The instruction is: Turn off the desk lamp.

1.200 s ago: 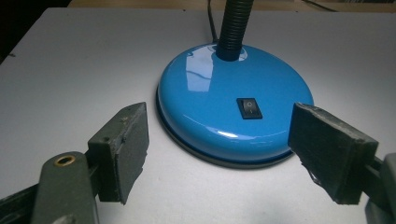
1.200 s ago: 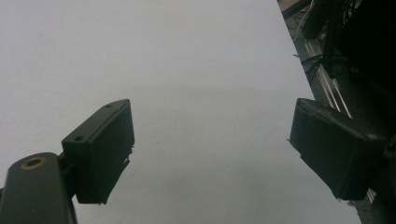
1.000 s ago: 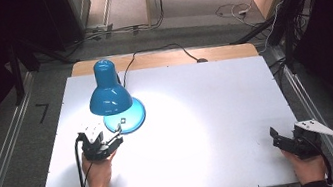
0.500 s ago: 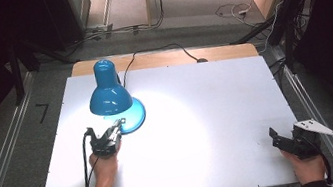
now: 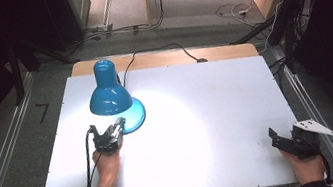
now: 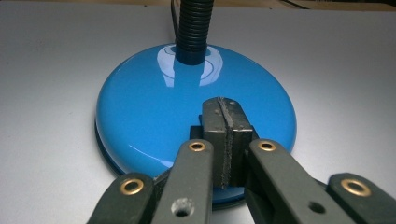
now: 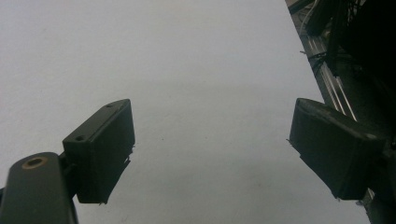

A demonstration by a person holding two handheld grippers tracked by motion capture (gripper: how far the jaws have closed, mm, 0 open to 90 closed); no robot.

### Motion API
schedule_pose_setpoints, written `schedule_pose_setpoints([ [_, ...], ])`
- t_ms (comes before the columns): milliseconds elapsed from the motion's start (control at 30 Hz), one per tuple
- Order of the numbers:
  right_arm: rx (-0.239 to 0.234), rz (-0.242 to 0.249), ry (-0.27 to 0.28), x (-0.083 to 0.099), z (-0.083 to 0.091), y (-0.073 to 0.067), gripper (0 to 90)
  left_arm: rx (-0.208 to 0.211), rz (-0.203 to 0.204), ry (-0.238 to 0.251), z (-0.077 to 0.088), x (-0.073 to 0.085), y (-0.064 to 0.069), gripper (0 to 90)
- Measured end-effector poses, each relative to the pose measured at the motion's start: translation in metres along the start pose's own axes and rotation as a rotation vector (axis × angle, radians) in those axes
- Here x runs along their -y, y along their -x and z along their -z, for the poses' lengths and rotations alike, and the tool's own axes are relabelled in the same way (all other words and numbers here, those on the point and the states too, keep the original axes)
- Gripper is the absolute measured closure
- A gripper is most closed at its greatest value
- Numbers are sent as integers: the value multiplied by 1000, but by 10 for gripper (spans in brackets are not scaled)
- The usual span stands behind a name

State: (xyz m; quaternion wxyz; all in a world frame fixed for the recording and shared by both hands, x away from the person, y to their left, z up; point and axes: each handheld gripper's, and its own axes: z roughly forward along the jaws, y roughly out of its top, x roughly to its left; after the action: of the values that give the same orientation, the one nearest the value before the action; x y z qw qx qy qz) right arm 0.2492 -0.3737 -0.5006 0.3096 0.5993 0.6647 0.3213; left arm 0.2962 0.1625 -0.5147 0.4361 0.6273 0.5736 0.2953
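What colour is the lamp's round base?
Glossy blue; the lamp base shows best in the left gripper view.

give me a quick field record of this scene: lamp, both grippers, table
lamp: blue desk lamp, lit, shade facing down, standing at the table's far left
lamp base: round, glossy blue, flat on the table, black flexible neck rising from it
left gripper: jaws shut together, empty, tips over the base's near edge
right gripper: jaws wide open, empty, at the table's near right corner
table: white top, bright pool of light beside the lamp
cord: runs from the lamp off the far edge
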Motion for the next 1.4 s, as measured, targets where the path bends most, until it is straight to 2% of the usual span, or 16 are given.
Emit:
schedule_pose_setpoints([
  [467, 2, 3, -5, 1, -1, 0, 127, 9, 21, -3, -4, -1, -2, 900],
  [1133, 1, 10, -8, 0, -2, -2, 127, 8, 2, -5, -7, -3, 0, 900],
  [1200, 1, 11, -10, 0, -2, -2, 127, 7, -9, -10, -9, -4, 0, 900],
  [1400, 0, 10, -7, 0, -2, -2, 127, -18, 18, -23, -15, -8, -1, 900],
])
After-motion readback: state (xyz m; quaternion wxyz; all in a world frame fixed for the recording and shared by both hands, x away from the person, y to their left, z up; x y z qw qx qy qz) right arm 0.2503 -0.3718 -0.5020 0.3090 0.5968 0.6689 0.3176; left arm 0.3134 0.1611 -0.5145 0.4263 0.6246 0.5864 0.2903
